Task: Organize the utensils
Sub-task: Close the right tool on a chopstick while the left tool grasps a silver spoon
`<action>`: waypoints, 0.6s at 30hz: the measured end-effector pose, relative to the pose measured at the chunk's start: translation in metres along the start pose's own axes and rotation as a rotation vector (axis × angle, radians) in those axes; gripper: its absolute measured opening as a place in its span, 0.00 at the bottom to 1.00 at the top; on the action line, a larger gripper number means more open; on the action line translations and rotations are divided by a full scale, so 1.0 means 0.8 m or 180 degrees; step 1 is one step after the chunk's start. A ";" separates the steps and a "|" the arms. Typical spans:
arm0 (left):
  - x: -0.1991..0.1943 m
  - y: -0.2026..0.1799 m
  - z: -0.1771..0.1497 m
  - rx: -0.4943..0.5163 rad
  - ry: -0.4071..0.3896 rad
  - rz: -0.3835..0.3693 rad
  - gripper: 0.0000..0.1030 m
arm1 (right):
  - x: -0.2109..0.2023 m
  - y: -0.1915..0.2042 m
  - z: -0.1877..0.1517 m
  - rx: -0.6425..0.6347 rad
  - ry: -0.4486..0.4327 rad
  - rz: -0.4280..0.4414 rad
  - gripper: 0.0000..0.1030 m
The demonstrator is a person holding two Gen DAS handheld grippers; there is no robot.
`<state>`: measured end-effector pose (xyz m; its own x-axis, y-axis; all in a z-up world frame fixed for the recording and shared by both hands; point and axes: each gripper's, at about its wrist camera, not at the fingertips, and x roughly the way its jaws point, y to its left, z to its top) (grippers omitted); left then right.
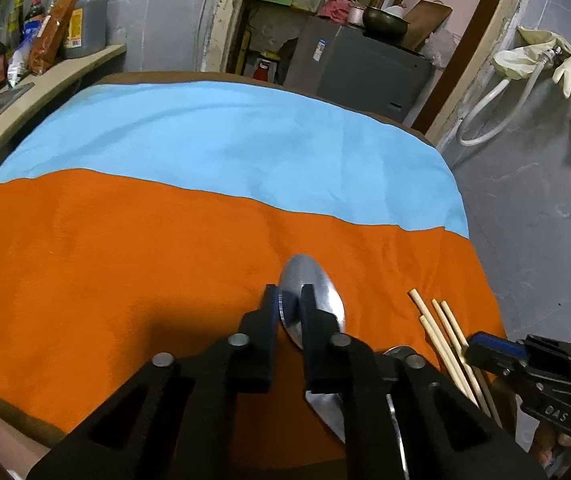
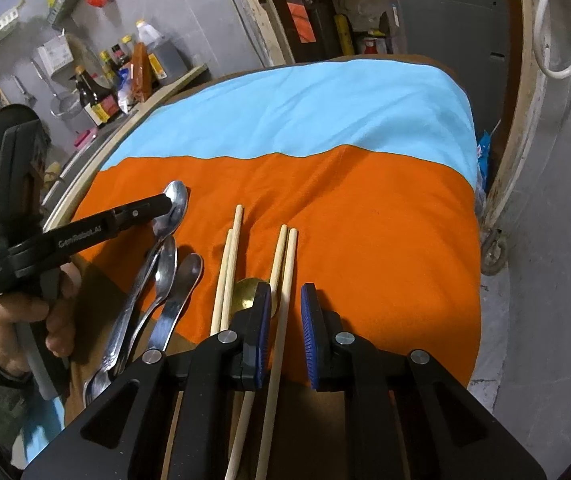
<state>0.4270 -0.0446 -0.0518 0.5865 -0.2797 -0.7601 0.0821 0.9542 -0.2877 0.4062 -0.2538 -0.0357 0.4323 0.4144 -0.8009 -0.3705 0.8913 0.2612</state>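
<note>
Behind your tabletop (image 2: 305,432) runs a cluttered kitchen wall with sauce bottles (image 2: 101,100) on a ledge. The working surface itself is covered by an orange cloth (image 2: 365,240) near you and a blue cloth (image 2: 305,112) beyond it.

Everything you have to sort lies on the near left of the orange half. Three steel spoons (image 2: 165,264) fan out side by side, then come four chopsticks (image 2: 229,264) in two loose pairs. A brass-coloured spoon (image 2: 247,292) is tucked under the chopsticks, between the two pairs.

Your left tongs (image 1: 291,304) are closed tight on the rim of the farthest spoon's bowl (image 1: 313,280), pinching it edge-on. Gripping there makes sense, because the handles overlap at the near end and the bowl is the only part clear of its neighbours.

Your right tongs (image 2: 287,300) stand narrowly apart, straddling the outermost chopstick (image 2: 291,248). A sliver of gap shows beside the blue pads (image 2: 309,332), so I judge they are not yet pressing on it. Reaching in along the stick lets them close across its thin width.

Both tools look set for a simultaneous pick, one utensil type per hand. The large bare stretch of cloth leaves you room to lay spoons and chopsticks in separate groups. Watch the neighbouring chopstick, which touches yours and may drag along.
</note>
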 end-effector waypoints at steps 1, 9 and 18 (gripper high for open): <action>0.000 0.001 0.000 0.0001 -0.0005 -0.0011 0.04 | 0.002 -0.001 0.003 -0.0001 0.0028 -0.0026 0.12; -0.008 -0.002 -0.002 0.0002 -0.0092 -0.0101 0.00 | 0.010 -0.005 0.020 0.0156 0.0316 0.0046 0.12; -0.016 -0.016 -0.009 0.0170 -0.0073 -0.0186 0.00 | 0.010 0.006 0.018 -0.0062 0.0489 -0.0143 0.12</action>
<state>0.4124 -0.0544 -0.0428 0.5977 -0.3331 -0.7292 0.1593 0.9408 -0.2992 0.4193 -0.2436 -0.0331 0.3187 0.3398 -0.8849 -0.3701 0.9040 0.2138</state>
